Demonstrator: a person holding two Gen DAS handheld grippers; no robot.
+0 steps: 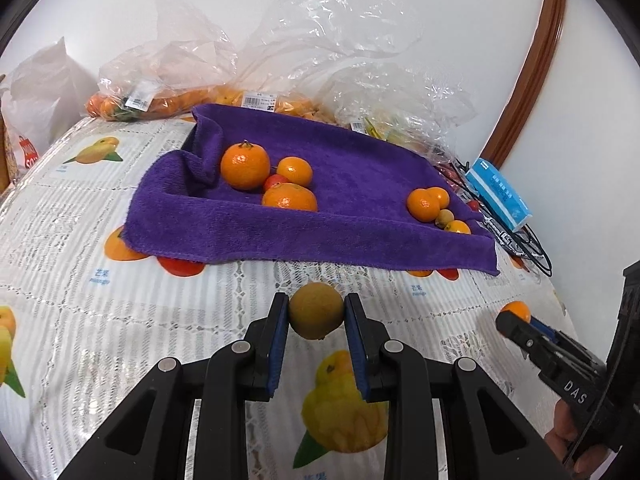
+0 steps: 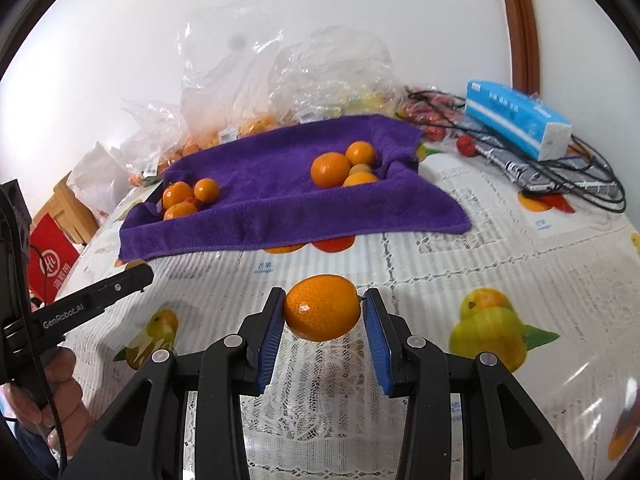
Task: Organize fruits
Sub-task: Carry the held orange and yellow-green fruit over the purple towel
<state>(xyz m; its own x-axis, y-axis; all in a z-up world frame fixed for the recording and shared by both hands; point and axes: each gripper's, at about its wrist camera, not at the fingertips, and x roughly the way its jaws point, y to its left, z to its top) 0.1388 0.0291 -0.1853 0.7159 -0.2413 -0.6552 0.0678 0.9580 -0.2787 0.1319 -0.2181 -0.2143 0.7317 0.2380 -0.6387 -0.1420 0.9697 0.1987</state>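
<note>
My left gripper [image 1: 316, 312] is shut on a small brownish-yellow fruit [image 1: 316, 310], held above the tablecloth in front of the purple towel [image 1: 320, 232]. My right gripper [image 2: 323, 308] is shut on a small orange [image 2: 322, 307]; the same gripper [image 1: 516, 320] appears at the right of the left wrist view. On the towel [image 2: 280, 216], one cluster of larger oranges [image 1: 245, 165] with a red fruit sits at the left, and a cluster of small oranges [image 1: 423, 204] sits at the right. The left gripper's finger [image 2: 120, 286] shows at the left of the right wrist view.
Clear plastic bags of fruit [image 1: 168, 96] lie behind the towel against the wall. A blue tissue pack [image 2: 516, 120], black cables [image 2: 580, 184] and small red fruits [image 2: 466, 145] lie at the right. A person's hand [image 2: 60, 396] holds the left gripper. The tablecloth [image 2: 440, 264] carries printed fruit pictures.
</note>
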